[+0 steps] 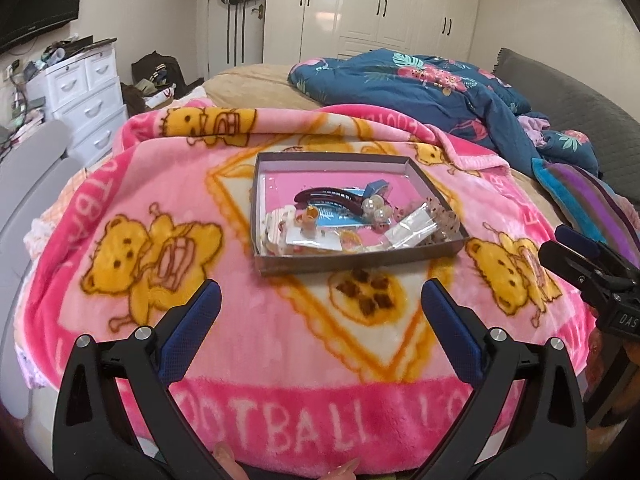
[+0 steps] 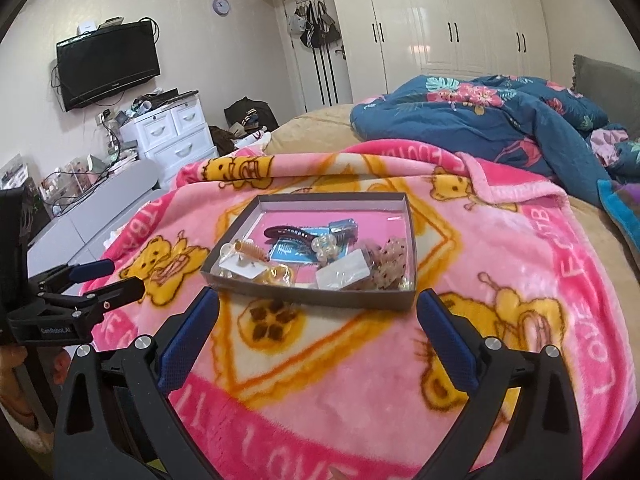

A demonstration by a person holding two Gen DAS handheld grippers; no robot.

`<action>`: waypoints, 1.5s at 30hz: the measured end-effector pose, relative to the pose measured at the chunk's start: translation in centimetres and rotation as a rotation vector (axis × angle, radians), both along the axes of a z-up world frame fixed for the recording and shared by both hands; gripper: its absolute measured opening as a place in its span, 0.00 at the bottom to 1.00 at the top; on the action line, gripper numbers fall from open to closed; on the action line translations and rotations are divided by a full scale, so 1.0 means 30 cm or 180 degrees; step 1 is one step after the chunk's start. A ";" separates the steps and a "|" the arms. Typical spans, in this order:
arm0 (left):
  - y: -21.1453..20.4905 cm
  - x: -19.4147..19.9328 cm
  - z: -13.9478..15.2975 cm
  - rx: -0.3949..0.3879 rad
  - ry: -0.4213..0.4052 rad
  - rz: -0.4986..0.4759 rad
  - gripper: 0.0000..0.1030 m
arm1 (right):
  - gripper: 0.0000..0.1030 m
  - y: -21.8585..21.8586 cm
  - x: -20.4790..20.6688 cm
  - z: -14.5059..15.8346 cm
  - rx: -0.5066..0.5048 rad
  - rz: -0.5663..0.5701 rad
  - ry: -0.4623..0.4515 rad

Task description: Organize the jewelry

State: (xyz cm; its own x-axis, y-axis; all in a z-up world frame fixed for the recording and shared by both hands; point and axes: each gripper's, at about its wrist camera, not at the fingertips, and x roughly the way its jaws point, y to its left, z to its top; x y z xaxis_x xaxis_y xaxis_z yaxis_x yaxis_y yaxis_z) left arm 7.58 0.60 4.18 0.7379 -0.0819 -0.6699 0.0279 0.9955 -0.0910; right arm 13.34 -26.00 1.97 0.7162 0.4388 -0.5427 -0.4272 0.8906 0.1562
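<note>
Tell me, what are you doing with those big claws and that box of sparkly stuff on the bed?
A person is holding a claw in each hand, getting ready to tidy jewelry. The left claw and the right claw are both wide open and empty, hovering over the pink bear blanket just in front of the shallow box. Inside the box lie a dark hair clip, some pearly beads and small packets, all jumbled together. Nothing has been picked up.
</note>
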 end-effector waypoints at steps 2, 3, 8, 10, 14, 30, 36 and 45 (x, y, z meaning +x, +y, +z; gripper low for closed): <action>-0.004 -0.003 -0.013 -0.0024 0.0006 -0.0002 0.91 | 0.96 -0.001 -0.008 -0.015 0.0000 -0.0010 0.0014; -0.005 -0.007 -0.024 -0.0032 0.0008 -0.0002 0.91 | 0.96 -0.001 -0.012 -0.026 0.0001 -0.0035 0.0019; -0.021 -0.023 -0.077 0.0044 0.0037 0.0013 0.91 | 0.96 -0.004 -0.031 -0.081 0.0037 -0.0103 0.0089; -0.018 -0.022 -0.100 0.0019 0.0082 0.0020 0.91 | 0.96 -0.003 -0.038 -0.104 0.0016 -0.0131 0.0085; -0.011 -0.021 -0.136 -0.0039 0.0116 0.0017 0.91 | 0.96 -0.006 -0.033 -0.145 0.0014 -0.0202 0.0145; 0.020 -0.007 -0.195 -0.0099 0.0118 0.0096 0.91 | 0.96 0.015 -0.006 -0.228 -0.0025 -0.0345 0.0032; 0.025 -0.009 -0.196 -0.0104 0.0118 0.0105 0.91 | 0.96 0.024 -0.008 -0.243 -0.0056 -0.0320 0.0084; 0.029 -0.017 -0.189 -0.0120 0.0106 0.0089 0.91 | 0.96 0.027 -0.017 -0.235 -0.0041 -0.0292 0.0121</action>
State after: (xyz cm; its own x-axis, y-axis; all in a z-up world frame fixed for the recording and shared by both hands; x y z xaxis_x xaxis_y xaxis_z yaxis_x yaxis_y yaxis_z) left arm 7.08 1.47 -1.48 0.7176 -0.0871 -0.6910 -0.0037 0.9917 -0.1288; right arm 12.83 -25.18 -5.10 0.7318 0.3652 -0.5754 -0.3378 0.9276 0.1592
